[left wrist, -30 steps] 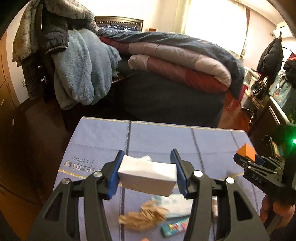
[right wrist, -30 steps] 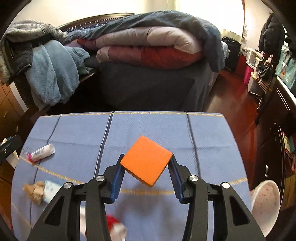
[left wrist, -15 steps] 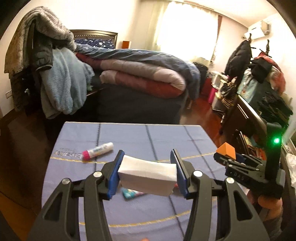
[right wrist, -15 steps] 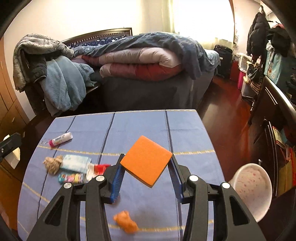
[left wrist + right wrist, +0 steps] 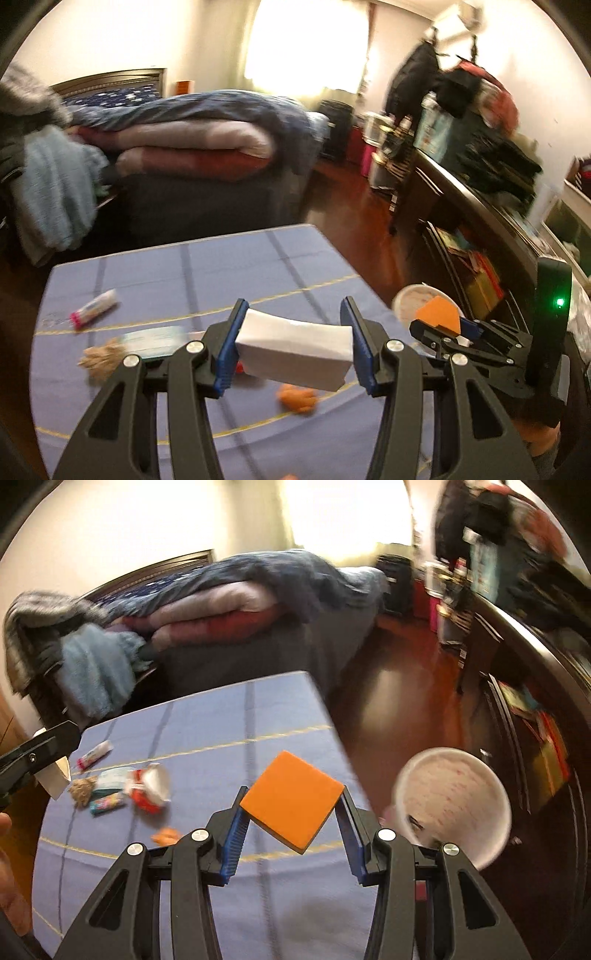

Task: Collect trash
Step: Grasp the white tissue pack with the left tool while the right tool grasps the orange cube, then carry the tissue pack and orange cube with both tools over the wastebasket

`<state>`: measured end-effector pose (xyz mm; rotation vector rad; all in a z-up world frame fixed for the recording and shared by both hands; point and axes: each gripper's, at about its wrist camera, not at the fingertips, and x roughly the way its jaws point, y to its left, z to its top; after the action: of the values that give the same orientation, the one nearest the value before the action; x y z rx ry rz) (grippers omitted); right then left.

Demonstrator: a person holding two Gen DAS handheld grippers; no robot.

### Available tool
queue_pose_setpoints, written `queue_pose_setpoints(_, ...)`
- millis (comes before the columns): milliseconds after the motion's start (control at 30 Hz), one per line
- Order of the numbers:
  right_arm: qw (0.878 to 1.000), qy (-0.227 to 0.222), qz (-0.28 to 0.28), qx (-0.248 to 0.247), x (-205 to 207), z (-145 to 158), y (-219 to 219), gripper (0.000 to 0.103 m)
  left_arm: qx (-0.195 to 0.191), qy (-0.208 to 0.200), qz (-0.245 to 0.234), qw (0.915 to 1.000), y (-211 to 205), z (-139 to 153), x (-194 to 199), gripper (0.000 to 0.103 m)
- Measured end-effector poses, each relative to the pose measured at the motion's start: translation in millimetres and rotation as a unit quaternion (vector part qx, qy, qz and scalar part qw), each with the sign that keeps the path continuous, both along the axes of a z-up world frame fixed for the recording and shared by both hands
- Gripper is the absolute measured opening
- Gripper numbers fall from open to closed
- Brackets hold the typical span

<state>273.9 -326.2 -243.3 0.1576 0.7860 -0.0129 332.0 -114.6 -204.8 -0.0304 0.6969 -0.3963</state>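
Observation:
My left gripper is shut on a white folded paper block, held above the blue tablecloth. My right gripper is shut on a flat orange square pad; it also shows at the right of the left wrist view, right gripper. A white speckled bin stands on the floor just right of the table edge. On the cloth lie a small tube, a brown crumpled wad, wrappers, a red-and-white packet and an orange scrap.
A bed with piled quilts stands beyond the table, clothes heaped on a chair to the left. A dark curved desk with shelves runs along the right. Red wooden floor lies between table and desk.
Both grippers have swung to the right with their loads still held. The bin has come closer in the right wrist view, and the table litter now sits to the left.

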Motion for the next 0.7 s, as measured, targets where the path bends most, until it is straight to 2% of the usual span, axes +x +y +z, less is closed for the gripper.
queue_pose_setpoints(367,0.992,0.002,-0.126,0.012,-28,-11,-114,0.047,0.02,0.005,-0.11,0.9937,-130,-13,14,0.052)
queue_pose_setpoints(700,0.981,-0.006,-0.192,0.019,-37,-26,-176,0.047,0.032,-0.003,-0.182,0.9828,-226,-23,27,0.052)
